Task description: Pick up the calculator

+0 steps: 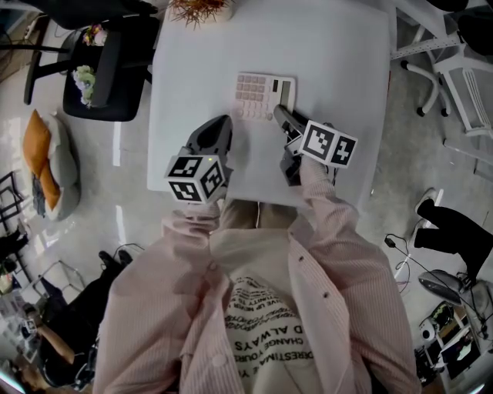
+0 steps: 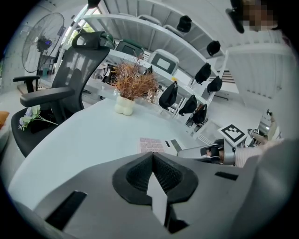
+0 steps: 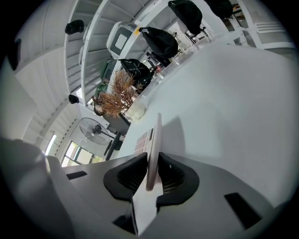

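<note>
A pale pink calculator point(image 1: 258, 94) with a dark display lies on the white table point(image 1: 339, 54) in the head view, just beyond both grippers. My right gripper point(image 1: 280, 111) reaches its near right edge. In the right gripper view the calculator point(image 3: 153, 135) stands edge-on between the pads, and my right gripper point(image 3: 152, 163) is shut on it. My left gripper point(image 1: 221, 123) hovers to the left of the calculator, over the table's near part. Its jaws meet with nothing between them in the left gripper view point(image 2: 153, 158), where the calculator point(image 2: 153, 144) and the right gripper point(image 2: 205, 151) show ahead.
A dried plant in a white pot point(image 1: 202, 9) stands at the table's far edge. A black office chair point(image 1: 104, 69) stands left of the table, with an orange cushion point(image 1: 38, 154) on the floor further left. White chairs point(image 1: 462, 85) stand to the right.
</note>
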### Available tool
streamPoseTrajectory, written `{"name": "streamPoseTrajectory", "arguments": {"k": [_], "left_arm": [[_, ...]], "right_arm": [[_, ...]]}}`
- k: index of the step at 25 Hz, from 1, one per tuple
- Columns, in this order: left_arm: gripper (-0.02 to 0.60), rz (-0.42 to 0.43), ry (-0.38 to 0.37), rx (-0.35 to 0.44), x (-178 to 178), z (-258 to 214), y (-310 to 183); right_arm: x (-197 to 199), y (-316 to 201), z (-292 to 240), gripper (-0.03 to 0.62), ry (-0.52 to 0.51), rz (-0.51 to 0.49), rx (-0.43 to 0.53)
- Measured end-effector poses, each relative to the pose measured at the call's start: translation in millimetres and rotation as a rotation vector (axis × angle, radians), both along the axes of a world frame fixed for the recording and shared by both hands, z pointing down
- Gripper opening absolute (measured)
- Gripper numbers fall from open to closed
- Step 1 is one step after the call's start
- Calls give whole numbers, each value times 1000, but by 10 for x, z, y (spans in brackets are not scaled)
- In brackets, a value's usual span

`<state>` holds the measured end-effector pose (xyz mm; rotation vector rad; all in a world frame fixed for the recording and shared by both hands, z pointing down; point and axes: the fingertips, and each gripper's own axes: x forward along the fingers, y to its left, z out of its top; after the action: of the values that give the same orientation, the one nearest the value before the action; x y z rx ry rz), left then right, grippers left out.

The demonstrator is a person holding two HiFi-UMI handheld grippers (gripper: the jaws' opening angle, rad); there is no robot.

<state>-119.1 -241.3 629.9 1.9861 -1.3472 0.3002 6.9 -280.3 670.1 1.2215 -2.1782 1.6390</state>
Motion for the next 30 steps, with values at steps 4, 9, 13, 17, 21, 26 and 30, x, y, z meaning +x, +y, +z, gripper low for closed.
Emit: {"name": "streamPoseTrajectory", "arguments": {"k": [4,9,13,17,21,26,30], "left_arm": [[2,-1,2,2,-7,-10,4],[2,1,3,4,4,-25,5],[2,0,3,6,-11,-24,3],[2,-3,3,2,-39,-12,1],[2,0,5,7,-18,-35,-6],[2,1,7,20,-8,-102,-8],[2,2,10,42,3,-209,-7]], "right_arm": [[4,0,-3,63,-16,13,-17],[17,5,-7,58,-40,28,-27],[30,7,-5,57,-87,63,-34],[67,-11,-30,55,-122,94,-30],[94,-6,-58,54,-140,103,-29],[109,11,-142,54,-183,120,-18],[132,18,-252,54,-199,123,-5]]}}
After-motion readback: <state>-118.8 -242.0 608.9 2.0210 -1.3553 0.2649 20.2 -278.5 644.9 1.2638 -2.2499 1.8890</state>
